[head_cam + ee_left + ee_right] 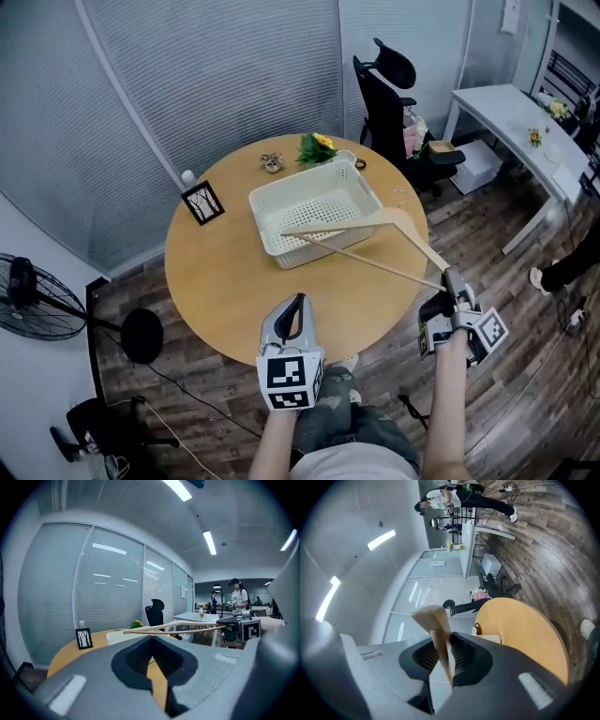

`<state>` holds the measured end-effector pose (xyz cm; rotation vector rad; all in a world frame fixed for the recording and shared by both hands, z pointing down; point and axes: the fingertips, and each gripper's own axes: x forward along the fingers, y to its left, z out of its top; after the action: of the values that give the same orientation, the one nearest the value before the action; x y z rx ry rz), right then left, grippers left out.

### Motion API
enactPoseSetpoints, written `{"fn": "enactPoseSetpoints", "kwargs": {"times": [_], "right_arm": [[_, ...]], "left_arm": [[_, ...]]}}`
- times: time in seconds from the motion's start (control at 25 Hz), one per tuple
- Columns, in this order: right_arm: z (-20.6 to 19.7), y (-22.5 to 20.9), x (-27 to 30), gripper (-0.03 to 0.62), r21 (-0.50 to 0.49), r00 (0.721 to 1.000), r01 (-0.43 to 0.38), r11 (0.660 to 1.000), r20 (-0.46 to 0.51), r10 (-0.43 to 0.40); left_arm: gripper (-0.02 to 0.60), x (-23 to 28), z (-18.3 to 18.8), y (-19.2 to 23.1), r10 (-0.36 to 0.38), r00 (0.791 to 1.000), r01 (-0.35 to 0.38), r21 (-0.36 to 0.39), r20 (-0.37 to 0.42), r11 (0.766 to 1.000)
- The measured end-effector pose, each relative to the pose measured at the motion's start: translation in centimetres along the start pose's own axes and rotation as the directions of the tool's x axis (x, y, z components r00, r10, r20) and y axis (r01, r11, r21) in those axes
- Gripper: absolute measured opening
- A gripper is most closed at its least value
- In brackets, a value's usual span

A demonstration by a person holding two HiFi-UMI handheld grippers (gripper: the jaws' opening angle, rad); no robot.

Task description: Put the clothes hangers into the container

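Observation:
A wooden clothes hanger (375,232) hangs tilted in the air, its far end over the white perforated container (259,212) on the round wooden table (211,281). My right gripper (448,278) is shut on the hanger's near end, off the table's front right edge. In the right gripper view the hanger (436,625) stands clamped between the pads. My left gripper (297,302) hovers at the table's front edge, shut and holding nothing. The left gripper view shows the hanger (178,629) across the middle with the right gripper (239,630) at its end.
A small picture frame (202,202), a yellow flower (317,146) and a small ornament (272,162) sit at the table's back. A black office chair (389,94) and a white desk (516,122) stand behind right. A fan (33,300) stands at the left.

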<state>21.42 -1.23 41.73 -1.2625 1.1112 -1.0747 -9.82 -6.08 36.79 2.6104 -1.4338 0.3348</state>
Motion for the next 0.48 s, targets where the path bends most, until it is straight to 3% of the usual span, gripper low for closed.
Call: {"fn": "enactPoseSetpoints", "kwargs": {"times": [0.48], "right_arm": [[-4.6,-0.2,5.9,0.085,0.003,0.995,0.007,1.0,-0.096,-0.007]], "left_arm": [[0.0,2.7,1.1,4.0,0.068,0.998,-0.068,-0.025,0.012,0.997]]}}
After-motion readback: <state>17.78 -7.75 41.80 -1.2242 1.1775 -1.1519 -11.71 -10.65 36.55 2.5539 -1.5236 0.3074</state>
